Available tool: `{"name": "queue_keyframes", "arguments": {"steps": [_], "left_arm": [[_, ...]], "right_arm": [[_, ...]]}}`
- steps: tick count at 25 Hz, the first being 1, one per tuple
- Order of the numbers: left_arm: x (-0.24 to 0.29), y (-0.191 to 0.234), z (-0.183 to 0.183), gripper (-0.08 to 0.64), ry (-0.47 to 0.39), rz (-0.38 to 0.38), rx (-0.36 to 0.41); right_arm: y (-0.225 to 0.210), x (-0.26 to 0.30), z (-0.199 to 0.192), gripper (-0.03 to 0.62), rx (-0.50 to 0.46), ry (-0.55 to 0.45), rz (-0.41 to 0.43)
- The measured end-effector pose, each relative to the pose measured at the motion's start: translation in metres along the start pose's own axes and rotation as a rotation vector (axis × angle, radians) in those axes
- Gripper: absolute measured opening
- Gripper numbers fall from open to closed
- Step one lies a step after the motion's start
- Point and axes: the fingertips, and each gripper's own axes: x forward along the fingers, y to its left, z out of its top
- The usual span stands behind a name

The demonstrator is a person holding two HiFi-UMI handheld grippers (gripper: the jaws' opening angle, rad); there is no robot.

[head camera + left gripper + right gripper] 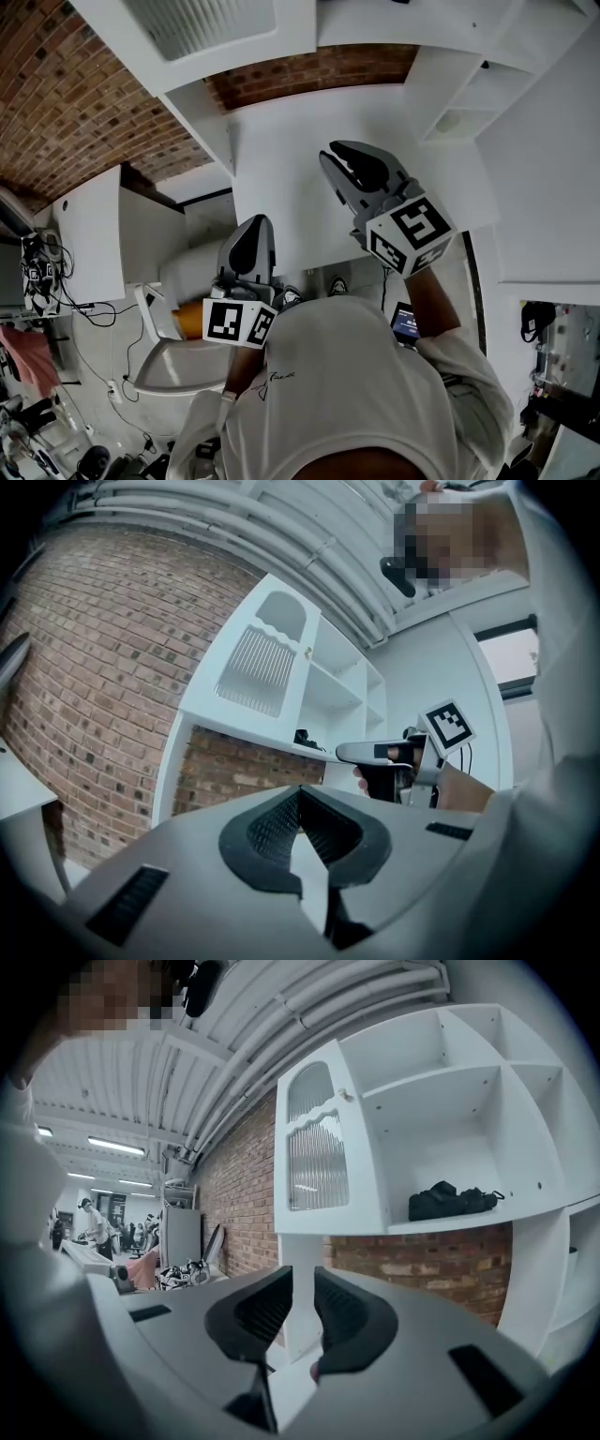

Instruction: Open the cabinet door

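There is one cabinet door [317, 1147], white, with an arched top and a ribbed glass panel. It fills the upper left compartment of a white shelf unit [525, 1269] and lies flush with its frame. A single small knob [345, 1096] sits near the top of the door's right edge. To the right of the door are open compartments, and one dark bundle [450, 1200] lies on the shelf of the lower one. A brick wall [234, 1194] runs behind and beneath the unit.

Two grippers are held up in front of the unit, and neither touches the door or the knob. The right gripper [302, 1283] has its jaws a little apart, with nothing between them. The left gripper [300, 794] has its jaw tips pressed together, and it holds nothing.
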Motion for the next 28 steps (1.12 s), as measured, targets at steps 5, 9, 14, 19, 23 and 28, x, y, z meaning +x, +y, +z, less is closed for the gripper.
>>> {"name": "queue_keyframes", "arguments": {"steps": [5, 9, 14, 19, 23, 28], "left_arm": [[-0.001, 0.001, -0.002, 0.015, 0.004, -0.008, -0.001], [-0.001, 0.003, -0.001, 0.015, 0.004, -0.007, 0.002], [-0.001, 0.005, -0.001, 0.015, 0.006, -0.002, 0.003], [-0.003, 0.005, -0.001, 0.015, 0.006, 0.004, 0.01], [-0.004, 0.005, -0.003, 0.015, 0.01, 0.013, 0.012], [-0.005, 0.009, -0.004, 0.015, 0.011, 0.034, 0.009]], "right_arm": [[-0.013, 0.013, 0.012, 0.081, -0.025, 0.002, -0.024], [-0.021, 0.02, 0.021, 0.098, -0.043, -0.004, -0.029], [-0.034, 0.029, 0.032, 0.104, -0.065, -0.018, -0.044], [-0.049, 0.041, 0.035, 0.104, -0.078, -0.008, -0.053], [-0.059, 0.052, 0.039, 0.115, -0.083, -0.011, -0.057], [-0.071, 0.063, 0.043, 0.118, -0.072, -0.012, -0.066]]}}
